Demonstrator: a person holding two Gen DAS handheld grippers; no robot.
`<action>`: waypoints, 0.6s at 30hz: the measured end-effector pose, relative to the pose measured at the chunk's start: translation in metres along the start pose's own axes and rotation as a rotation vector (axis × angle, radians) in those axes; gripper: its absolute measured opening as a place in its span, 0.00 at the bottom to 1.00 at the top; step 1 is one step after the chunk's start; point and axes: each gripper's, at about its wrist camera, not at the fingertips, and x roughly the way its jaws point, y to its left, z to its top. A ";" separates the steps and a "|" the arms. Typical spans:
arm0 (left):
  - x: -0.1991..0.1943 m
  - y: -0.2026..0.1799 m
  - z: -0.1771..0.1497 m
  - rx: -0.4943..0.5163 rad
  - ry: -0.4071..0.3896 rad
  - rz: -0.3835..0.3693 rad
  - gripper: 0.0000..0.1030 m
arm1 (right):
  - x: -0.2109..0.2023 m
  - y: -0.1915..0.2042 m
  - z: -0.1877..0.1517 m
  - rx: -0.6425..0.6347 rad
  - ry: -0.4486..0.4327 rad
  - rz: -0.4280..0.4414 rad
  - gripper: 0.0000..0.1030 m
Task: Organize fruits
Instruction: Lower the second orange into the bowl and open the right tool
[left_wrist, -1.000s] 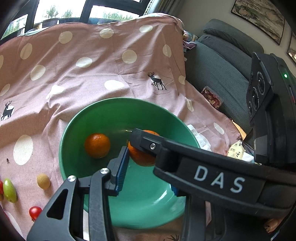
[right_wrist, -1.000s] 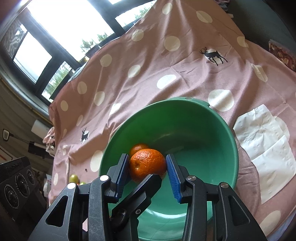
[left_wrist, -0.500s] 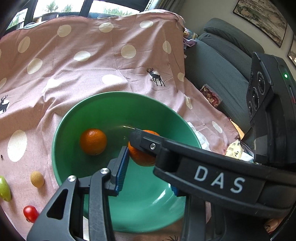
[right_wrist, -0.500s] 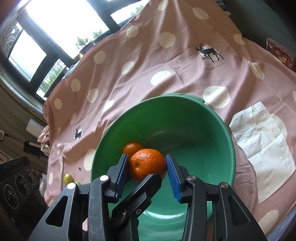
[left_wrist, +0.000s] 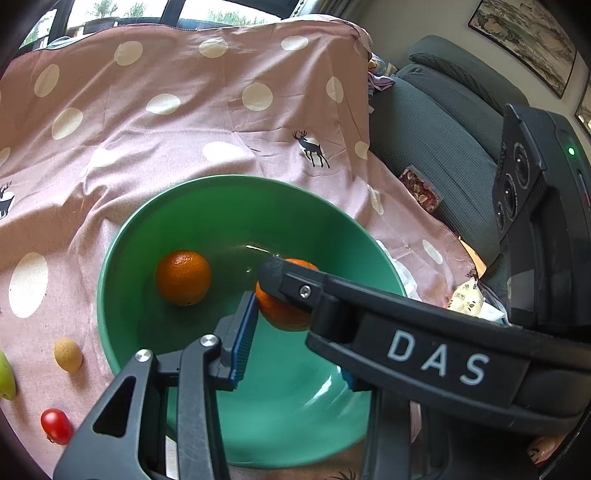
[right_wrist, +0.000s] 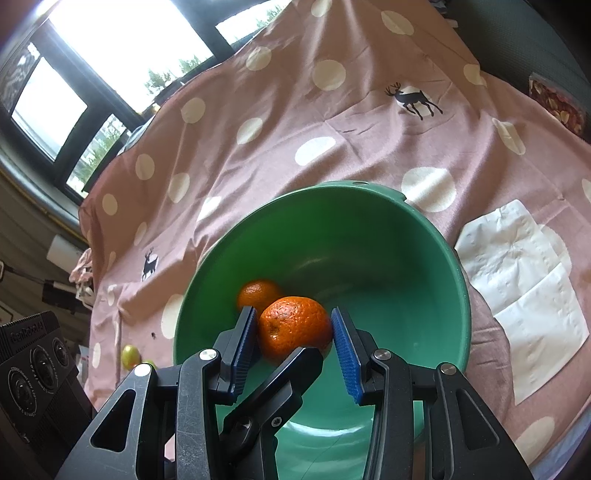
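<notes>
A green bowl (left_wrist: 122, 258) (right_wrist: 424, 229) sits on a pink polka-dot cloth. One orange (left_wrist: 183, 277) (right_wrist: 255, 291) lies inside it. My right gripper (right_wrist: 294, 343) is shut on a second orange (right_wrist: 295, 328), held over the bowl; that orange also shows in the left wrist view (left_wrist: 280, 310), partly hidden by the right gripper's finger. My left gripper (left_wrist: 295, 354) hangs open and empty above the bowl's near side, its right finger mostly hidden.
Left of the bowl lie a small tan fruit (left_wrist: 67, 354), a red tomato (left_wrist: 56, 425) and a green fruit (left_wrist: 5, 376). White paper napkins (right_wrist: 524, 295) lie right of the bowl. A grey sofa (left_wrist: 450, 122) stands at the right.
Both grippers have shifted slightly, so the bowl sits a little differently in view. The right gripper still holds the orange over the bowl.
</notes>
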 end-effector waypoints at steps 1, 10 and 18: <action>0.000 0.001 0.000 -0.002 0.002 -0.002 0.37 | 0.000 0.000 0.000 -0.001 0.001 -0.001 0.44; 0.001 0.002 -0.002 -0.009 0.005 -0.006 0.37 | 0.002 0.000 0.000 -0.004 0.008 -0.013 0.44; 0.002 0.002 -0.003 -0.016 0.008 -0.007 0.37 | 0.003 0.000 -0.001 -0.005 0.010 -0.017 0.44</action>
